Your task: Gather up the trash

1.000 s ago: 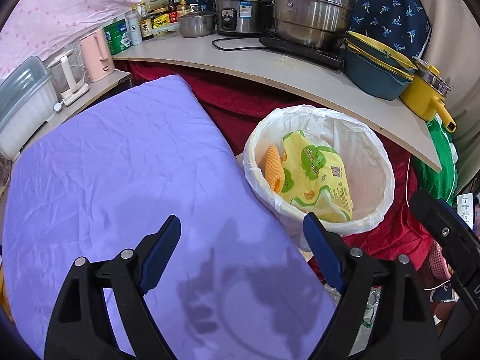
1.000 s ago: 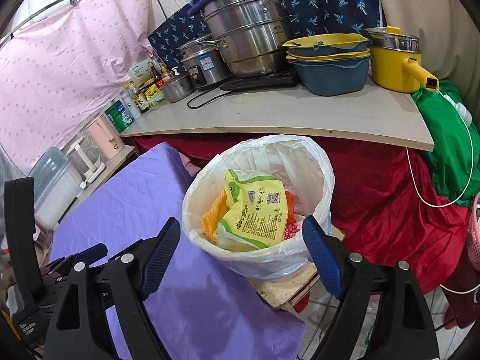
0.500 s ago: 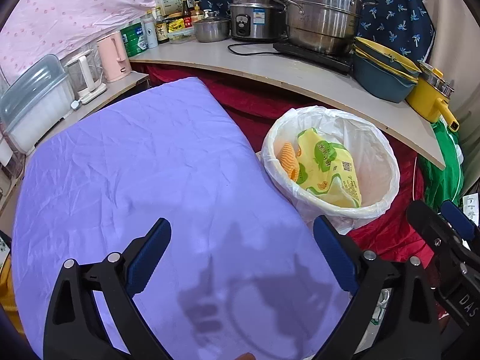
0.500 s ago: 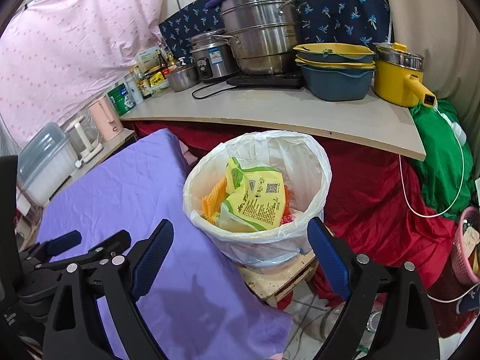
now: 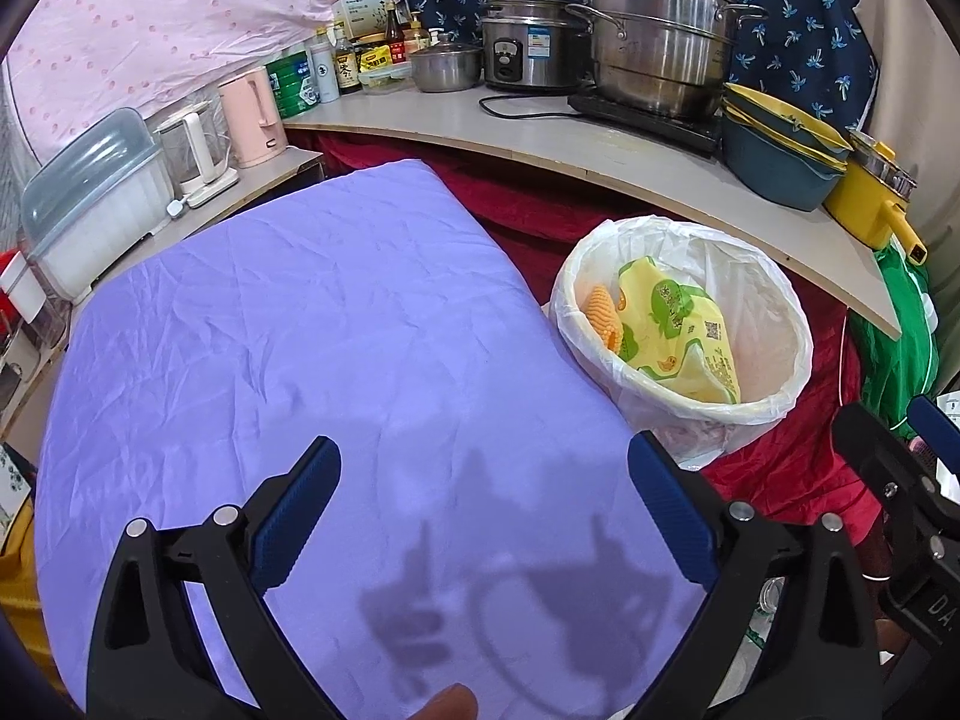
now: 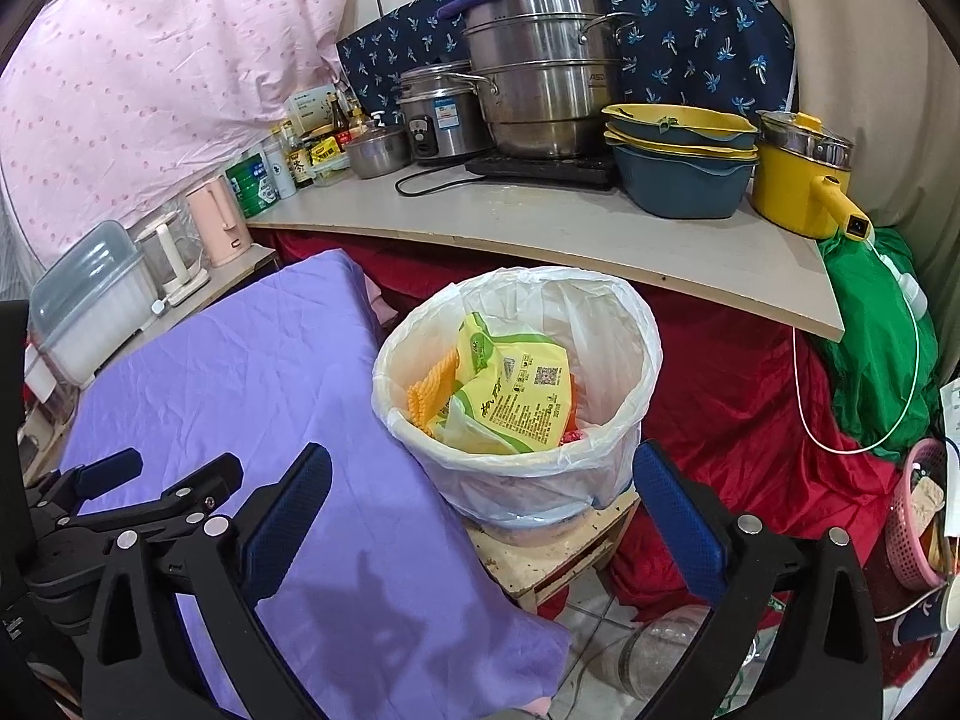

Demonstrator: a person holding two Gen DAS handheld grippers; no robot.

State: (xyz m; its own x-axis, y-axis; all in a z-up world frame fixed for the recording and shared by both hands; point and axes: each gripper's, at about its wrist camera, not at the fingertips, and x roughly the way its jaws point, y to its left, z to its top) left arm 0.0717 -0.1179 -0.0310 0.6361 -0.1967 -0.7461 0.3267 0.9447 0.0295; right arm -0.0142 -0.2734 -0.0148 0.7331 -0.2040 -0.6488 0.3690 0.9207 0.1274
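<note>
A white-bagged trash bin (image 5: 774, 324) (image 6: 540, 480) stands to the right of the purple-covered table (image 5: 300, 330) (image 6: 240, 372). Inside it lie a yellow-green snack wrapper (image 5: 678, 324) (image 6: 516, 390) and an orange ridged piece (image 5: 603, 315) (image 6: 429, 396). My left gripper (image 5: 483, 444) hangs open above the purple cloth, with nothing between its fingers. Short of the bin, my right gripper (image 6: 480, 450) has its jaws opening wide, and they hold nothing. Each gripper shows at the edge of the other's view.
The bin sits on a small wooden stool (image 6: 540, 558). Behind it a curved counter (image 6: 540, 240) carries steel pots, a rice cooker, stacked bowls (image 6: 678, 180) and a yellow pot (image 6: 798, 186). Red cloth, a green bag (image 6: 882, 348) and a pink basket (image 6: 912, 528) lie to the right.
Both grippers have drawn back from the bin, which now sits smaller and farther off in both views. Both pairs of jaws stand wider apart than before.
</note>
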